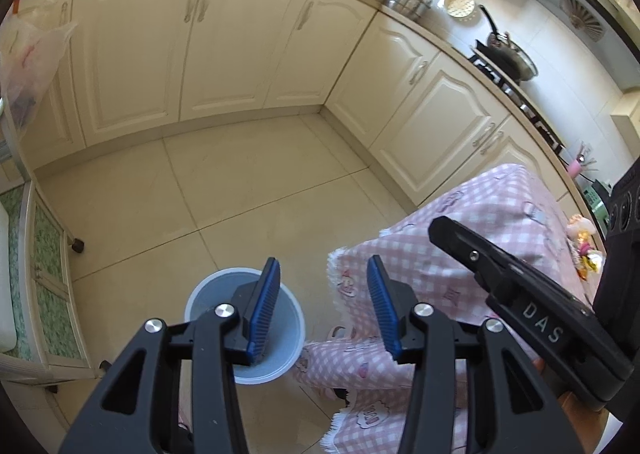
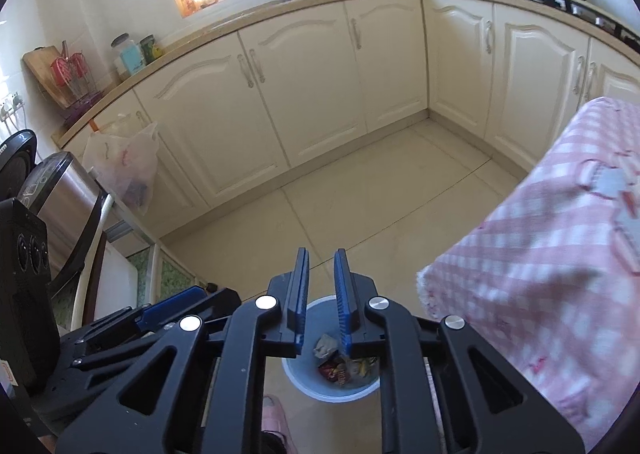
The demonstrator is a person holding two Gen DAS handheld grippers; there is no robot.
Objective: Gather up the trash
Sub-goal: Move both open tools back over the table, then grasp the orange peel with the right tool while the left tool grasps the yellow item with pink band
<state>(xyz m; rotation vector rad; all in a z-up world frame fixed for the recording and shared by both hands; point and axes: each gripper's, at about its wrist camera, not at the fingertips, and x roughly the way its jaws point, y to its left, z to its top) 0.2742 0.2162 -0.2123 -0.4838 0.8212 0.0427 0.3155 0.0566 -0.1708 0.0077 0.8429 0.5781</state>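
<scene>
Right wrist: one bin (image 2: 320, 386), several wrappers (image 2: 340, 366).

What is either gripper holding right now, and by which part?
Nothing. The left gripper and right gripper are both empty above the bin; wrappers lie inside it.

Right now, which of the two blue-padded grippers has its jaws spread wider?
The left gripper: a broad gap; the right gripper shows only a narrow slit. Both hold nothing.
</scene>
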